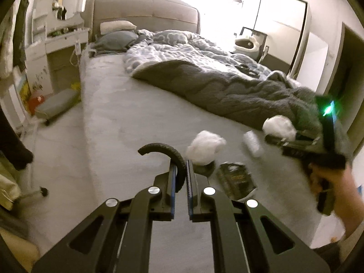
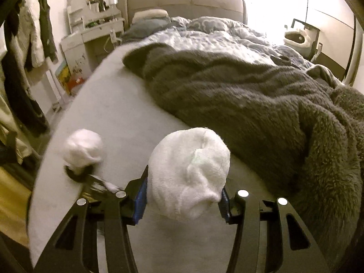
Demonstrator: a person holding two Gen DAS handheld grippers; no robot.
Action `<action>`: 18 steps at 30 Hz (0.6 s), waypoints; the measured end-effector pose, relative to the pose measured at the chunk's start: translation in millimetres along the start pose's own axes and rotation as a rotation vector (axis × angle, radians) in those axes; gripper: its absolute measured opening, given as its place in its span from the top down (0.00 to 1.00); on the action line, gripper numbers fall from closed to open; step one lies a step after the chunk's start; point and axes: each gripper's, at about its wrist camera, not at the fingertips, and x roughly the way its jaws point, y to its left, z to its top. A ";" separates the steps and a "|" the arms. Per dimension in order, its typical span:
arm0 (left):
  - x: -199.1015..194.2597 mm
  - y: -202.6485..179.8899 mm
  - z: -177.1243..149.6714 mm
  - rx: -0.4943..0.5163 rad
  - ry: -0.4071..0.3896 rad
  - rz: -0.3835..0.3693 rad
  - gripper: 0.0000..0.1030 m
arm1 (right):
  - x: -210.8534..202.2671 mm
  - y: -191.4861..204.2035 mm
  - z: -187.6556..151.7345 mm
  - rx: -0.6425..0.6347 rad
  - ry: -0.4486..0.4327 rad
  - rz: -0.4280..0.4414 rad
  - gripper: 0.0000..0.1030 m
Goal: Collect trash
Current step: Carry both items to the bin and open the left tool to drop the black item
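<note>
Tissue wad, soft and light, sits squeezed mid-bulk between right tongs; left tongs pinch a black curved handle.

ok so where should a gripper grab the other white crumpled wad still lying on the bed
Take the loose white crumpled wad across its rounded middle, coming down from above with the jaws straddling its sides. It sits apart on the flat grey bed sheet, soft and ball-shaped, so any pair of opposite sides will do; avoid the dark packet beside it.
</note>
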 end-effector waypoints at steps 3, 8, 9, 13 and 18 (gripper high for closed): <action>-1.5 8.4 -7.8 0.011 0.015 0.022 0.91 | -7.3 14.3 4.2 0.014 -0.023 0.033 0.49; 4.0 28.0 -31.7 -0.030 0.087 0.010 0.91 | -15.6 46.3 7.3 0.028 -0.051 0.093 0.49; 5.7 33.2 -37.4 -0.034 0.104 0.017 0.91 | -16.9 54.1 6.4 0.028 -0.054 0.105 0.49; 8.2 51.8 -59.9 -0.056 0.146 0.049 0.91 | -25.5 88.0 0.7 0.006 -0.070 0.152 0.49; 2.4 70.1 -85.7 -0.086 0.175 0.073 0.91 | -37.1 123.3 -6.3 -0.031 -0.085 0.192 0.49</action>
